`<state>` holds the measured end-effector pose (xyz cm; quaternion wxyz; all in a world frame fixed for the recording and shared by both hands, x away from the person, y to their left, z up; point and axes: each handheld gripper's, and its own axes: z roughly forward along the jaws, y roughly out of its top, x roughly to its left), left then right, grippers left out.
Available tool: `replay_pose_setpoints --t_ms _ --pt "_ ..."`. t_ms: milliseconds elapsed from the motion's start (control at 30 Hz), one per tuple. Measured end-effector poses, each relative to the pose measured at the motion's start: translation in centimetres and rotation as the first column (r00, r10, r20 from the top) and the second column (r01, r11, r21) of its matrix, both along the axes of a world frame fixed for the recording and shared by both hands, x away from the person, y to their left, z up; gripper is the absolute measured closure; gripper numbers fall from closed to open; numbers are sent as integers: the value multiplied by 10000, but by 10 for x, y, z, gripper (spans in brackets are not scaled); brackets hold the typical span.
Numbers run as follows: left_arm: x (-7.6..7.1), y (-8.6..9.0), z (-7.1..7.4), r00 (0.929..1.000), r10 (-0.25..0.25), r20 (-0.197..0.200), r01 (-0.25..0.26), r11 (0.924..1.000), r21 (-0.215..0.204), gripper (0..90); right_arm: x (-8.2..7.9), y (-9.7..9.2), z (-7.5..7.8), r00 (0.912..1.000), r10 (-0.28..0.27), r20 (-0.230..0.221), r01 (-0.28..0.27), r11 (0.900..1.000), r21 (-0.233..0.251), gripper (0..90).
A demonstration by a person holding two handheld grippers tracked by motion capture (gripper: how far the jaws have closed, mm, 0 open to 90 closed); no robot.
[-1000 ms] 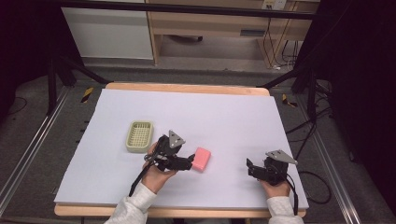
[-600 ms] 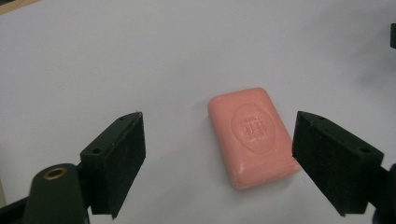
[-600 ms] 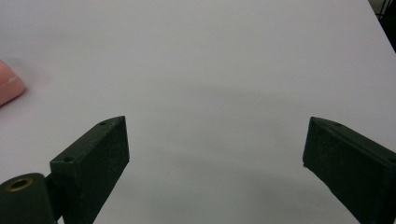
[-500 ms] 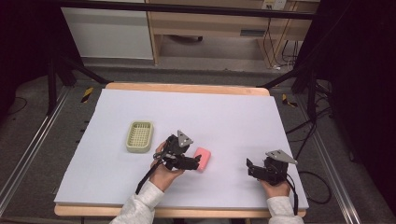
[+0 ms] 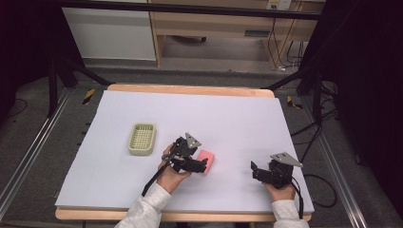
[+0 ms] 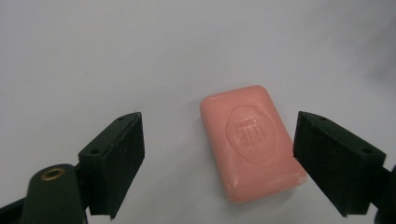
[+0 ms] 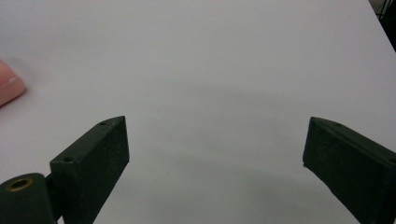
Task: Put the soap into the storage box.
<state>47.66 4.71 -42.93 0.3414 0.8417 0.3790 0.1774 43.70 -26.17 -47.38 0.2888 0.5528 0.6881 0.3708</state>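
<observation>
The pink soap lies flat on the white table, low and centre in the high view, right of the green basket. The left gripper is over it with its jaws wide and just opened a little further; in the left gripper view the bar sits between them but off to the right, almost against the right-hand jaw and well clear of the left one, and skewed to their line. Nothing is pressing on it yet. Closing from here, the nearer jaw would likely meet the soap first and push or spin it across the smooth sheet, so the grip could land on a corner and the slick bar could squirt out. The right gripper rests at the lower right, jaws wide and empty, too far off to steady anything
</observation>
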Motion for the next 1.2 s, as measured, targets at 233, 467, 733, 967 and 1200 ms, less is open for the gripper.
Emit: replay_pose_setpoints --t_ms 233,467,733,967,1200 --pt "3 -6 -5 9998 -85 -200 86 9999 55 163 0 0 0 10000 24 12 -24 10000 -37 74" --pt "6 -12 -10 9989 -81 -462 91 9997 215 163 0 0 0 10000 18 4 -18 10000 -28 74" --pt "7 -19 -14 9980 -67 -630 90 9993 362 163 0 0 0 10000 13 -11 -13 10000 -18 74" --pt "8 -24 -17 9971 -122 -746 163 9984 547 169 1 1 0 10000 21 -28 -21 10000 -4 74" --pt "9 -28 -22 9954 -103 -953 164 9979 633 187 1 0 0 10000 30 -33 -30 10000 -13 73"
